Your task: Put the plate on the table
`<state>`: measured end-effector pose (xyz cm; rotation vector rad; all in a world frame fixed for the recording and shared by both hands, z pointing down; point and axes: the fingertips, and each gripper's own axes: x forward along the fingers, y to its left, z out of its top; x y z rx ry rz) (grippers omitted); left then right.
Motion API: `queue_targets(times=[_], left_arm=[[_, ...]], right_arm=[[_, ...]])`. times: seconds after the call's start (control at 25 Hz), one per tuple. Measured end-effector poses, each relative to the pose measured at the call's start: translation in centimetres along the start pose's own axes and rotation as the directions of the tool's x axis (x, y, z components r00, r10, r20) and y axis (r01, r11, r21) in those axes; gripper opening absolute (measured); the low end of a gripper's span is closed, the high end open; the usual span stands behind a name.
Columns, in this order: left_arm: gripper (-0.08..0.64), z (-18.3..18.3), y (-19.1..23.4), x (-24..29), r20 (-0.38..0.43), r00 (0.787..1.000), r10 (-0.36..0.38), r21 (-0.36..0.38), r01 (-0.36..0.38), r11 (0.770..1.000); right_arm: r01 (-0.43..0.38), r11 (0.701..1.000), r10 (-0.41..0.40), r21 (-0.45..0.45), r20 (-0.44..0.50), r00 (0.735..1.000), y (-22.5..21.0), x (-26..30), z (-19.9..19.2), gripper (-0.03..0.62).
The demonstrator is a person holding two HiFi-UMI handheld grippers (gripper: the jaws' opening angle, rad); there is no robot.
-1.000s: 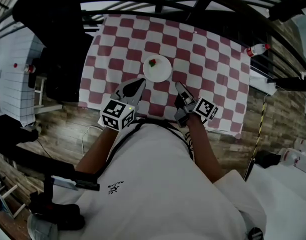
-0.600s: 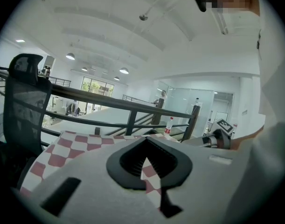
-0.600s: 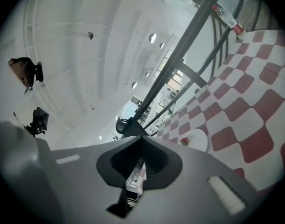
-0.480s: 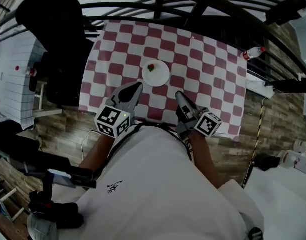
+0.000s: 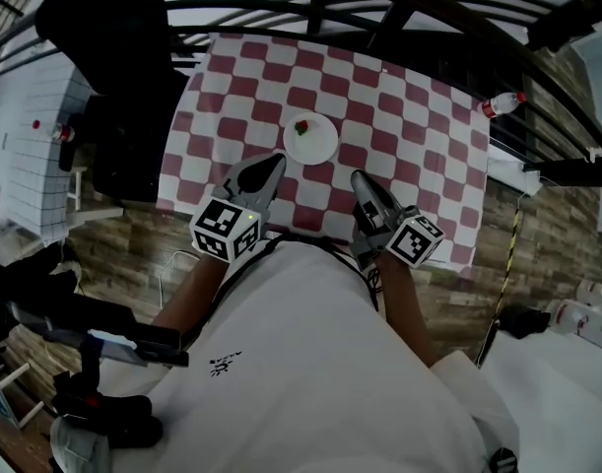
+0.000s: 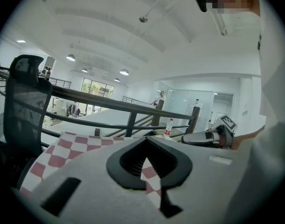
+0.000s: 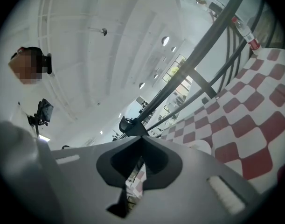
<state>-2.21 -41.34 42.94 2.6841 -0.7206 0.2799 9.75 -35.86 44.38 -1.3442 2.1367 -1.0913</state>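
Plate (image 5: 311,139) sits flat on checked table (image 5: 429,136), small red item (image 5: 301,126) on it. Left gripper (image 5: 271,164) and right gripper (image 5: 360,177) hover at table's near edge, clear of plate, jaws together, nothing held. Placing looks done; next move probably needs only keeping both grippers off plate.

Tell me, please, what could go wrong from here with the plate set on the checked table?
1. The shut left hand-held gripper points at the round white plate from just short of its near rim; a forward slip could shove it and perhaps roll the small red item off.
2. Both it and the shut right hand-held gripper hover near the red-and-white checked tablecloth's near edge; snagging it might drag the plate.
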Motion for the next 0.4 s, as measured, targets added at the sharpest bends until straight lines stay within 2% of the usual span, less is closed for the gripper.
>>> queue_targets(times=[0.4], left_arm=[[0.002,-0.99,0.52,0.45,-0.023,1.0,0.006,-0.02,-0.007,1.0]], right_arm=[[0.022,1.0,-0.022,-0.013,-0.025,0.999,-0.76,0.24,-0.54,0.005]])
